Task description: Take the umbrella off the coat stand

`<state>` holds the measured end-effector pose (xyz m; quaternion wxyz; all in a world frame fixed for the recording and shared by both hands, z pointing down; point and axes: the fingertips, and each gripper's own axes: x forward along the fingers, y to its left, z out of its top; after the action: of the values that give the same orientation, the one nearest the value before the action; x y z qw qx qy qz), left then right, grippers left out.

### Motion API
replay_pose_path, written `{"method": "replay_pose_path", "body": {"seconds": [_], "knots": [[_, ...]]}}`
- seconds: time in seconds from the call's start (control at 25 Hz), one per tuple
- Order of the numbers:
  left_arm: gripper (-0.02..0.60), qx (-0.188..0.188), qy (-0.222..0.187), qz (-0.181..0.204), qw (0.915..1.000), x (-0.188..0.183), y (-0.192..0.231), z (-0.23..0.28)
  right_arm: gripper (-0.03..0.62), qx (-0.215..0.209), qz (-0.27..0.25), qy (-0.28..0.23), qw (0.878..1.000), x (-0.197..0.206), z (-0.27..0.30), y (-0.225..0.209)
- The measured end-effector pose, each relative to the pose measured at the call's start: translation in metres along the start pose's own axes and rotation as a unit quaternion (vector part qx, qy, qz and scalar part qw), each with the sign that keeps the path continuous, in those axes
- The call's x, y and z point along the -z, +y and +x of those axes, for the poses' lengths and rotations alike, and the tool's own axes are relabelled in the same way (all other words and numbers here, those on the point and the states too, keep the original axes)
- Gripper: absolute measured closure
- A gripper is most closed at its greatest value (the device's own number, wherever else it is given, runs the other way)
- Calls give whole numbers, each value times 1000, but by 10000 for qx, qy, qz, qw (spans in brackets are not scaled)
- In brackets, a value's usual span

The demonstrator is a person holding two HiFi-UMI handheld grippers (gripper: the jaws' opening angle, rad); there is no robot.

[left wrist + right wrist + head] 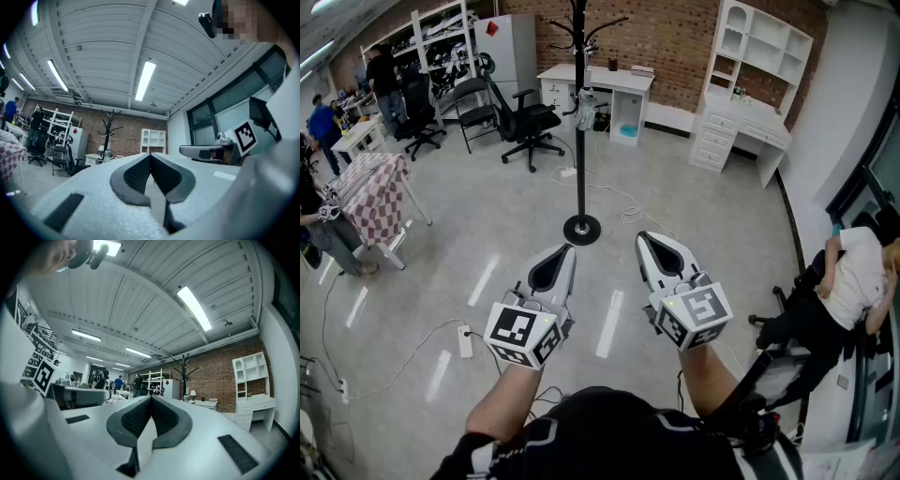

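A black coat stand [578, 112] rises from a round base [582, 228] on the grey floor ahead of me. A small pale folded umbrella [584, 105] hangs on its pole at about mid-height. My left gripper [566, 249] and right gripper [643, 238] are held side by side, well short of the base, both pointing towards the stand. Each is shut with nothing between its jaws. The left gripper view shows its shut tips [150, 154] with the coat stand [110, 129] far off. From the right gripper [151, 397] the coat stand [185, 373] is also distant.
Behind the stand are a white desk [598, 80] and black office chairs [525, 122]. A white shelf unit [750, 66] is at the back right. A checked cloth on a rack [375, 197] is at the left. A seated person [848, 281] is at the right. A power strip [465, 340] and cables lie on the floor.
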<state>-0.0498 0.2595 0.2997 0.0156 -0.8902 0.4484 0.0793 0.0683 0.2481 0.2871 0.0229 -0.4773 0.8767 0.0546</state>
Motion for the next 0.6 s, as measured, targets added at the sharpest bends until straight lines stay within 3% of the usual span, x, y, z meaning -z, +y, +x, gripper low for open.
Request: {"method": "replay_pose_path", "body": {"seconds": [0.6], "knots": [[571, 37, 74, -47, 10000, 2, 17, -15, 588, -15, -43, 85, 10000, 4, 11, 22]]}}
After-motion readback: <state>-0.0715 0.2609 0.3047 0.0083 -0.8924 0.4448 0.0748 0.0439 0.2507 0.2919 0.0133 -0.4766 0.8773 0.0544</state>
